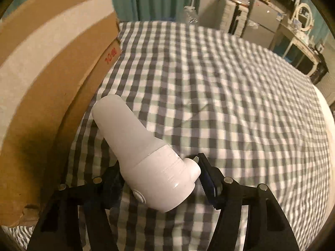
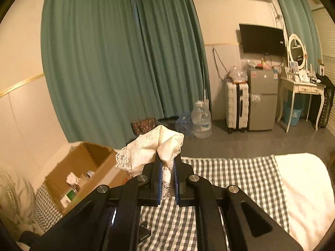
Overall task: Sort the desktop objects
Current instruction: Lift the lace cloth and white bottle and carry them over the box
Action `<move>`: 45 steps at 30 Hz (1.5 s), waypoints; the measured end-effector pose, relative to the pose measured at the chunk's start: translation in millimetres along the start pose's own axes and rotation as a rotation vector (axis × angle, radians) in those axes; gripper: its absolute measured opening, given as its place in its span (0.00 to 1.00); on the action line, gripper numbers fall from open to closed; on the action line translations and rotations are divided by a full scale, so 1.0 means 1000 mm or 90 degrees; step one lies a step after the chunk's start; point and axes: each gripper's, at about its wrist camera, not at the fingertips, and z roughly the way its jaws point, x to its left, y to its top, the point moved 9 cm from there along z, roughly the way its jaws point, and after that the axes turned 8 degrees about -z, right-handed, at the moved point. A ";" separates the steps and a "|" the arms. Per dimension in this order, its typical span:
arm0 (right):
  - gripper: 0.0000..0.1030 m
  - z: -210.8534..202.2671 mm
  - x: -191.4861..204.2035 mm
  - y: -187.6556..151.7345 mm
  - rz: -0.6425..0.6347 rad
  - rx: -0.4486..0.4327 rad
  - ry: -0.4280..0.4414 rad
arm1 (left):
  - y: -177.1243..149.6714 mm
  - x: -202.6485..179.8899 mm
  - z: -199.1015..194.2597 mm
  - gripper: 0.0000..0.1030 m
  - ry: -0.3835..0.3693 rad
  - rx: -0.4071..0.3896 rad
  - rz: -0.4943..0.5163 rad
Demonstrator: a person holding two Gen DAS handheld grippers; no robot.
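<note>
One white handheld device (image 1: 146, 156) lies on the checked bedspread (image 1: 230, 104) between the fingers of the left tongs (image 1: 159, 175), close to both; whether they press on it cannot be told. Beside it stands one cardboard box (image 1: 52, 83). Only the right wrist view shows the box's inside, with several small packages, and the right tongs (image 2: 167, 175) clamped on one cream lace cloth (image 2: 150, 150), held above the bed.

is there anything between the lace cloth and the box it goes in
Nothing visible. The right gripper holds the lace cloth up above the checked bed, and the cardboard box sits open-topped to its left. Only open air lies between them; the items in the box lie low on its floor.
</note>
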 end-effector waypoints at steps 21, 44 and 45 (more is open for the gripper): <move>0.09 -0.064 -0.002 0.046 0.033 -0.122 -0.077 | 0.064 -0.036 -0.212 0.64 -0.080 -0.334 0.077; 0.10 0.000 0.138 0.085 -0.044 -0.135 -0.021 | 0.145 0.137 -0.255 0.64 -0.003 -0.451 -0.038; 0.10 0.006 0.144 0.083 -0.047 -0.131 -0.015 | 0.146 0.142 -0.252 0.64 -0.015 -0.444 -0.042</move>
